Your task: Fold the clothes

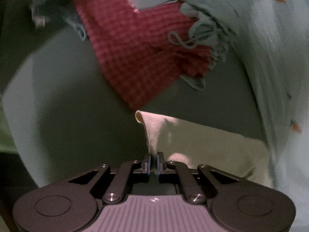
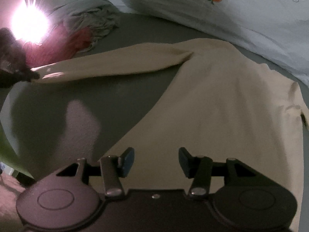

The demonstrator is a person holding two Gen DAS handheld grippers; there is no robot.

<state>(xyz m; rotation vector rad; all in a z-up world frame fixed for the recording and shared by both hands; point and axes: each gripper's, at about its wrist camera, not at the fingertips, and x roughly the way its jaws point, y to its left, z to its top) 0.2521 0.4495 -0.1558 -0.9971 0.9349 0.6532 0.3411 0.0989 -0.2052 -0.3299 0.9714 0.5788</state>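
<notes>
I'm over a grey bed sheet (image 2: 123,96) in a dim room, a bright lamp (image 2: 29,24) glaring at far left and a carrot-print quilt (image 2: 222,9) bunched along the far edge. My left gripper (image 1: 154,161) is clamped on the sleeve end of the cream shirt (image 2: 222,106), which lies flat with that sleeve stretched out leftward. My right gripper (image 2: 156,159) hangs with fingers apart over the shirt's near hem; a red checked cloth (image 1: 135,48) lies beyond.
</notes>
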